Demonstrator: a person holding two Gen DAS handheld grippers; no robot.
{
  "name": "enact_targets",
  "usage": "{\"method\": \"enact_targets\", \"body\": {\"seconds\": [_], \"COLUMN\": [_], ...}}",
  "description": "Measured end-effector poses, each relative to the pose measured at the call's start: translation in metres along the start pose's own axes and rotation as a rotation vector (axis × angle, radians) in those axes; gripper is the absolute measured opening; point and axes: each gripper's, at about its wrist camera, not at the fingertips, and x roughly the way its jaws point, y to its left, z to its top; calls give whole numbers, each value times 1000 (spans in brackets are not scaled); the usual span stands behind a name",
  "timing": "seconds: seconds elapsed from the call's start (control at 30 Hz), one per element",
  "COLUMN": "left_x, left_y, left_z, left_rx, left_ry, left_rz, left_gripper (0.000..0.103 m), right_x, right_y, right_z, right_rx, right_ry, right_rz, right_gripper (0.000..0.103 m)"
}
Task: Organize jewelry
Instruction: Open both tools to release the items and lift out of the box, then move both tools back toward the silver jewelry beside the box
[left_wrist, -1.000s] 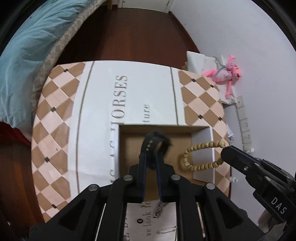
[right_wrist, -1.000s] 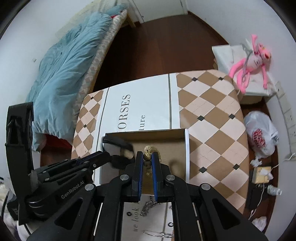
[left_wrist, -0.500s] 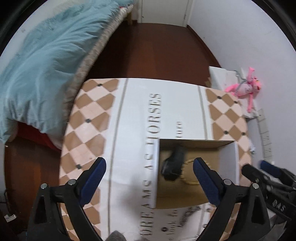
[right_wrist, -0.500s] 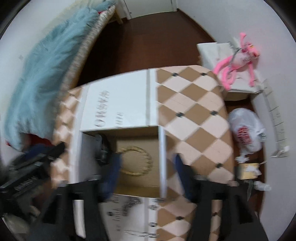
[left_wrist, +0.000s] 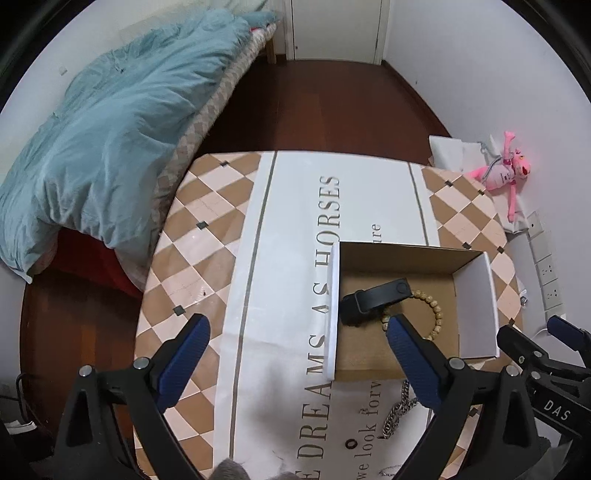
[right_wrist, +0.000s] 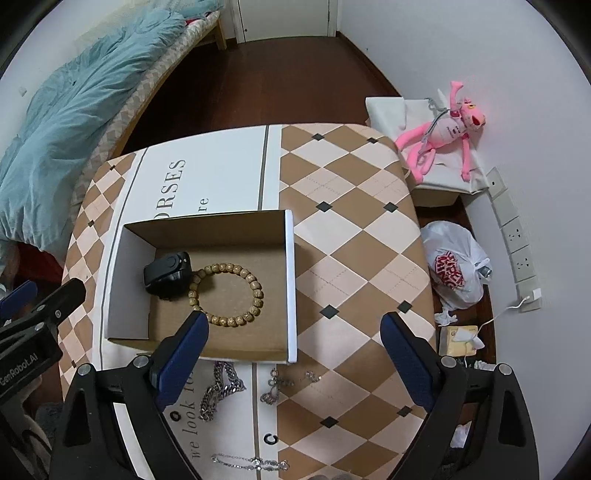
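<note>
An open cardboard box stands on the patterned table. Inside lie a black watch band and a wooden bead bracelet, touching each other. Near the box's front edge lie a silver chain, small silver pieces and a thin bracelet. My left gripper is open and empty, raised above the table left of the box. My right gripper is open and empty, raised above the box's front right corner.
The table carries a white runner with lettering. A bed with a blue duvet stands at the left. A pink plush toy and a white plastic bag lie on the right by the wall.
Both grippers let go and opened: the left dropped the black band, the right the bead bracelet, into the box. Both have pulled back and up.
</note>
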Motion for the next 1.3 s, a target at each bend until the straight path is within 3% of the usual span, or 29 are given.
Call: {"method": "enact_targets", "body": {"seconds": [0.3,0.83,1.0,1.3], "left_x": [-49,-119,-114,-36], "left_y": [4,-3,1,0], "left_z": [-23,-62,-76,-128], "left_rx": [5,29,6,28], "left_ry": [-128,-245,-253,-94], "left_rz": [25,-20,-9,51], "left_gripper": [98,98,98,98], "right_x": [-46,-140,-131,-26], "right_y": [-1,-10,-17,-36], "right_z": [-28,-76,-92,-150], "right_rx": [1,43,62,122], "right_ry": [-108,-290,-254,-13], "right_rz": [-42,-32,-1,87], "right_gripper": [96,96,97,96]}}
